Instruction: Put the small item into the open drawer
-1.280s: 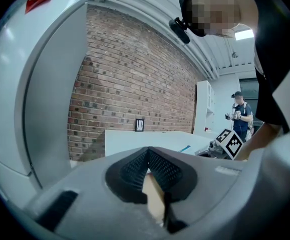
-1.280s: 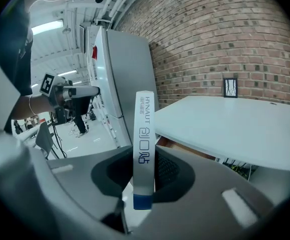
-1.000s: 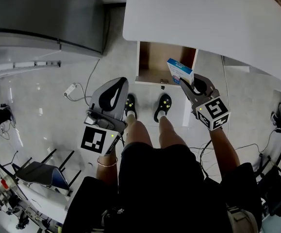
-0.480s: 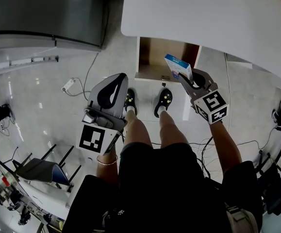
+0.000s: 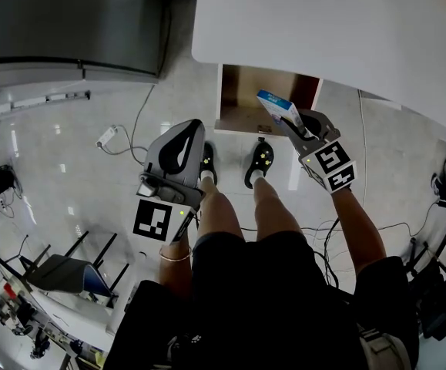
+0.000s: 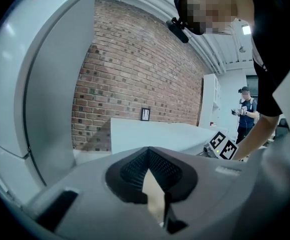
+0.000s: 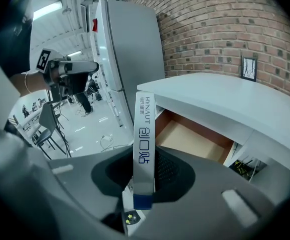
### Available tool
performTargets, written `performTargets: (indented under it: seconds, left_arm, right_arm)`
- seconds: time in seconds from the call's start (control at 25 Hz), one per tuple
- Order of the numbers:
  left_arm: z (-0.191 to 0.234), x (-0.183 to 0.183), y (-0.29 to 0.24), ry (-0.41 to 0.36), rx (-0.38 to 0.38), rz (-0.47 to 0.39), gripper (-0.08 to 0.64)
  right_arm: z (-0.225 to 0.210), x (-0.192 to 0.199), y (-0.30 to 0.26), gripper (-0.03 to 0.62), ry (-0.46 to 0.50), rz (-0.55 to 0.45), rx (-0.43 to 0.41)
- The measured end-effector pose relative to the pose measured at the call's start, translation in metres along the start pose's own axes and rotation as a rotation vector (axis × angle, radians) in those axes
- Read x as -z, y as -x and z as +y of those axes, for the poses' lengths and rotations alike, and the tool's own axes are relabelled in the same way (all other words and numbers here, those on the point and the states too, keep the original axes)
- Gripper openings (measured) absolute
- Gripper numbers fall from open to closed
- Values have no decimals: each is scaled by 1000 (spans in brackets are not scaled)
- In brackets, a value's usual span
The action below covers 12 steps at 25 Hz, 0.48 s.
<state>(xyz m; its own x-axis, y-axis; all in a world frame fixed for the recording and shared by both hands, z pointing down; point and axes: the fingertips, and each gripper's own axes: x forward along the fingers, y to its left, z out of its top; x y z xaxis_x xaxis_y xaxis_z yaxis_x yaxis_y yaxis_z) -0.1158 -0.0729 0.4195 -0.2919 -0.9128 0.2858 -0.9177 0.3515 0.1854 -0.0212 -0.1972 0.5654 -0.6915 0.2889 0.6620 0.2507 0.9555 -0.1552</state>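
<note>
Pinching the small box (image 5: 278,108) upright, right tool (image 5: 293,126), near the open drawer (image 5: 242,95)

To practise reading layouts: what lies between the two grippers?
The person's legs and black shoes stand between left gripper and right gripper, which grips the box; head view shows it.

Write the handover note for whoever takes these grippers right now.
Left gripper: shut, empty, over the floor away from the drawer.
Right gripper: shut on the small box.
Drawer: open under the white table; the part in view is bare.
Done: box gripped and held near the drawer's front edge.
Left: lower it in, release.
</note>
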Motion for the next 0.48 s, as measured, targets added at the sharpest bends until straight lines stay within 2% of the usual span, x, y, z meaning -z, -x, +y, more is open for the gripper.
performTargets:
  seconds: [0.48]
  left_arm:
    - [7,21,-7,32,1,-1,-9]
  right_arm:
    - [2,33,-40,84,89,114,-32]
